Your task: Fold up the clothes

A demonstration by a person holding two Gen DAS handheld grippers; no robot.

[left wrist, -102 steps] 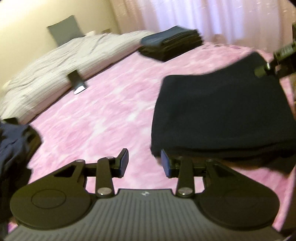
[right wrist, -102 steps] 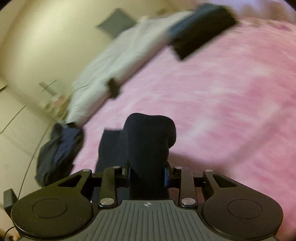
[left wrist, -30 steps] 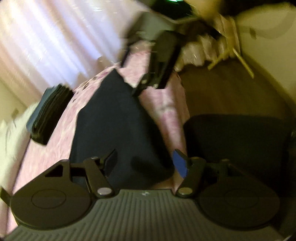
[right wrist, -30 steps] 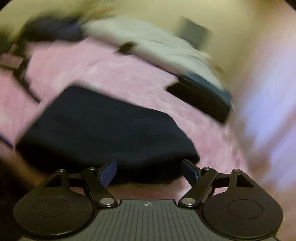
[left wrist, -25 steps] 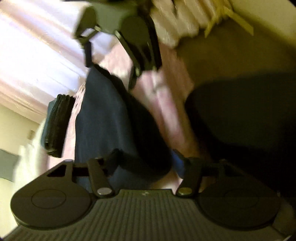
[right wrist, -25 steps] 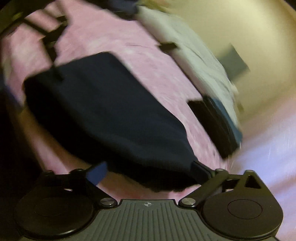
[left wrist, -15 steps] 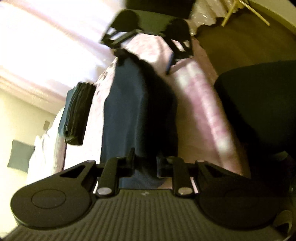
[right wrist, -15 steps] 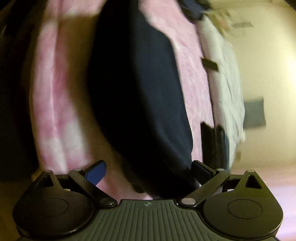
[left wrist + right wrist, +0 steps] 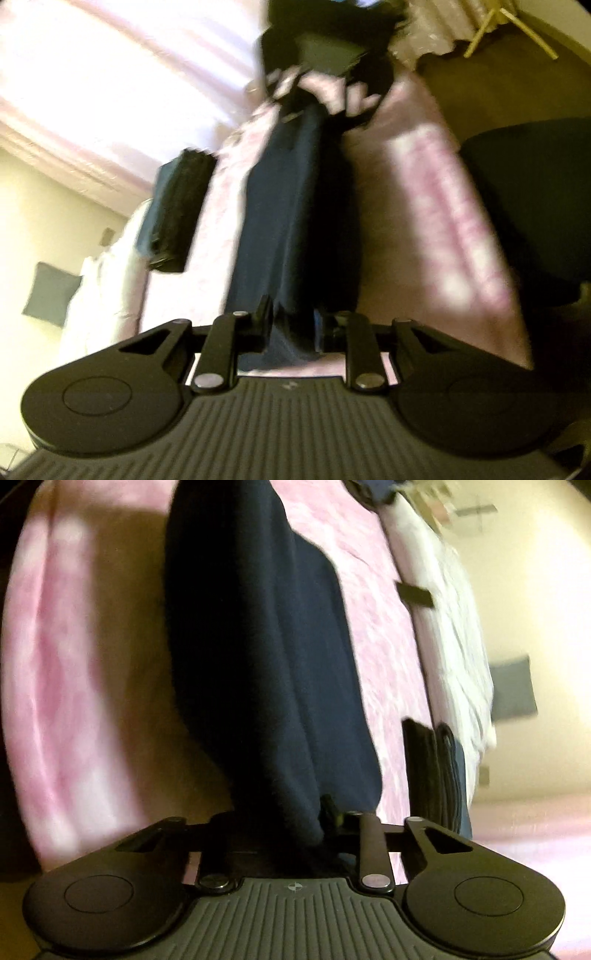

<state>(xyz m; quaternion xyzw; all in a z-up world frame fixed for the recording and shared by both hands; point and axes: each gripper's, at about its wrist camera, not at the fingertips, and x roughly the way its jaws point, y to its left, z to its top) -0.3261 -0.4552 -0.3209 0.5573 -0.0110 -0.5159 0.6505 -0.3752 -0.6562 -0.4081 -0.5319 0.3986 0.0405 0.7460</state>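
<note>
A dark navy folded garment [image 9: 284, 221] lies on the pink blanket [image 9: 424, 203], stretching away from my left gripper [image 9: 291, 325], which is shut on its near edge. At the garment's far end the right gripper [image 9: 321, 74] shows as a dark blur over the cloth. In the right wrist view the same garment [image 9: 258, 646] runs from the top down into my right gripper [image 9: 284, 823]. Its jaws are closing with the cloth's edge bunched tightly between them, and the cloth hides the left finger.
A stack of folded dark clothes [image 9: 177, 210] [image 9: 436, 775] sits beyond the garment. A white duvet [image 9: 454, 627] with a small dark object [image 9: 413, 592] and a grey pillow [image 9: 513, 686] lie further off. A black chair [image 9: 535, 203] stands beside the bed.
Both grippers went from open beside the garment to closed over its opposite edges. Both views have rolled, so the bed now appears tilted on its side.
</note>
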